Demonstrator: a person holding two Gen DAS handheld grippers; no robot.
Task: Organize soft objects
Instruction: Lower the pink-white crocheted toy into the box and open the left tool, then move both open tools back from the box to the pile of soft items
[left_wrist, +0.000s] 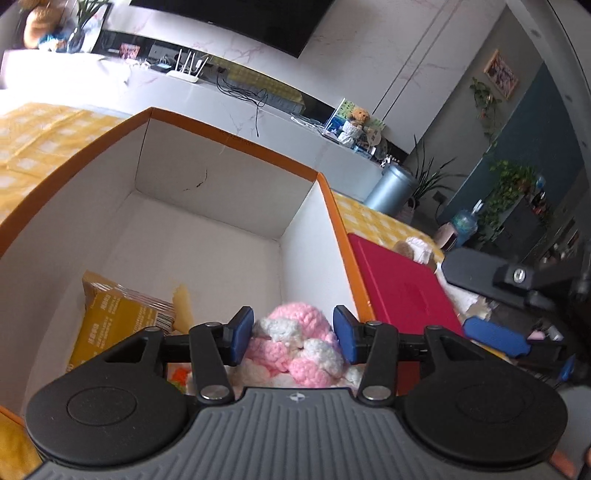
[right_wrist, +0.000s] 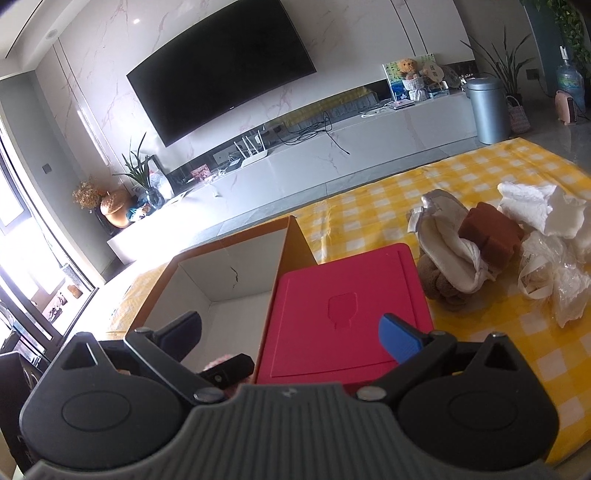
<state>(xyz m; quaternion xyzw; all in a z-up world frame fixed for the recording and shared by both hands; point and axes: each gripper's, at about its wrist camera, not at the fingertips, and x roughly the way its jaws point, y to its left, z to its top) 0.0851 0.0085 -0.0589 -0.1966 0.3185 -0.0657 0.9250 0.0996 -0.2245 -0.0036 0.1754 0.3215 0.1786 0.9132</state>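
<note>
An orange box with white inside walls (left_wrist: 229, 206) stands on the yellow checked cloth; it also shows in the right wrist view (right_wrist: 221, 269). My left gripper (left_wrist: 293, 334) is open inside the box, its blue pads either side of a pink and white crocheted toy (left_wrist: 295, 343) that lies on the box floor. A yellow packet (left_wrist: 114, 321) lies in the box to the left. My right gripper (right_wrist: 291, 330) is open and empty, above the red flat box (right_wrist: 343, 306). A brown sponge (right_wrist: 491, 230), a white cloth pouch (right_wrist: 447, 251), a brown knitted thing (right_wrist: 443, 288) and crumpled white tissue (right_wrist: 535, 210) lie right.
The red flat box (left_wrist: 402, 288) sits against the orange box's right wall. A clear plastic bag (right_wrist: 550, 280) lies at the right. Beyond the cloth (right_wrist: 406, 184) is a TV bench (right_wrist: 332, 155) and a grey bin (right_wrist: 487, 110).
</note>
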